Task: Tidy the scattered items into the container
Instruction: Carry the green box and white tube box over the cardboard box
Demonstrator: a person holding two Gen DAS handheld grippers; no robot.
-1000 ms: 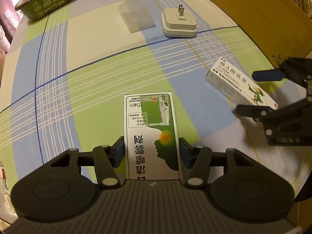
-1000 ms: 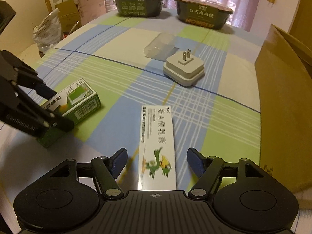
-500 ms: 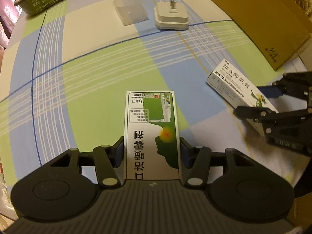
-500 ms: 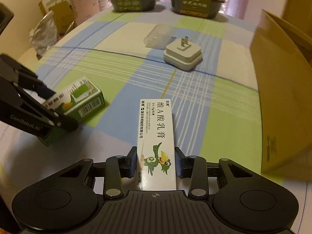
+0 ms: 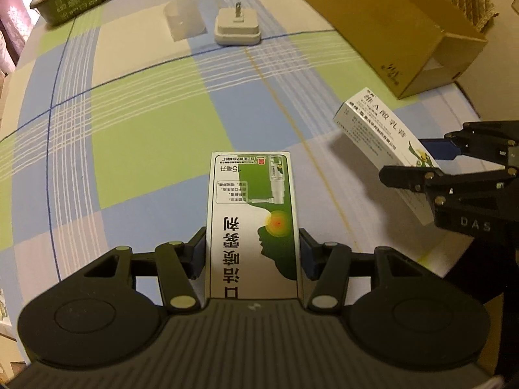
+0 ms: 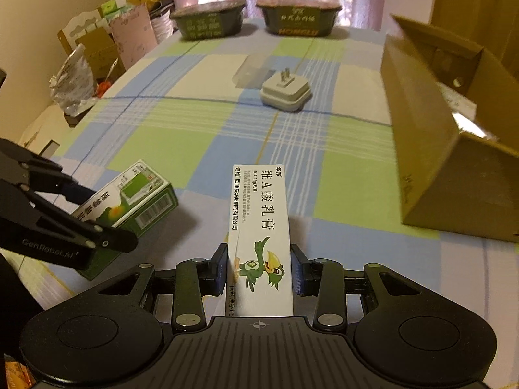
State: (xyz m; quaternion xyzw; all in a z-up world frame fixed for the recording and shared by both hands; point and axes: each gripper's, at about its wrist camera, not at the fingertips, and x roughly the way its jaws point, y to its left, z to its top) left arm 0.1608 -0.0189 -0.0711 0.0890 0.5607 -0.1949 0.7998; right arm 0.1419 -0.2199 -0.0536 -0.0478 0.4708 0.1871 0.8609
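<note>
A green-and-white spray box (image 5: 253, 207) is clamped in my left gripper (image 5: 253, 253) and held above the checked tablecloth. My right gripper (image 6: 259, 269) is shut on a long white ointment box (image 6: 259, 223) with a green bird, also raised off the cloth. Each view shows the other hand: the right gripper (image 5: 413, 162) with the ointment box (image 5: 373, 126) at the right, the left gripper (image 6: 100, 217) with the green box (image 6: 146, 191) at the left. The open cardboard box (image 6: 447, 162) stands to the right, (image 5: 389, 32) far right in the left wrist view.
A white plug adapter (image 6: 285, 92) and a clear plastic cap (image 6: 253, 71) lie mid-table. Two dark green bowls (image 6: 209, 21) (image 6: 300, 16) stand at the far edge. Bags and cartons (image 6: 97, 52) crowd the space beyond the table's left side.
My right gripper, open around the ointment box a second ago, has shut on it and lifted it. The left gripper has raised the green box and swung right.
</note>
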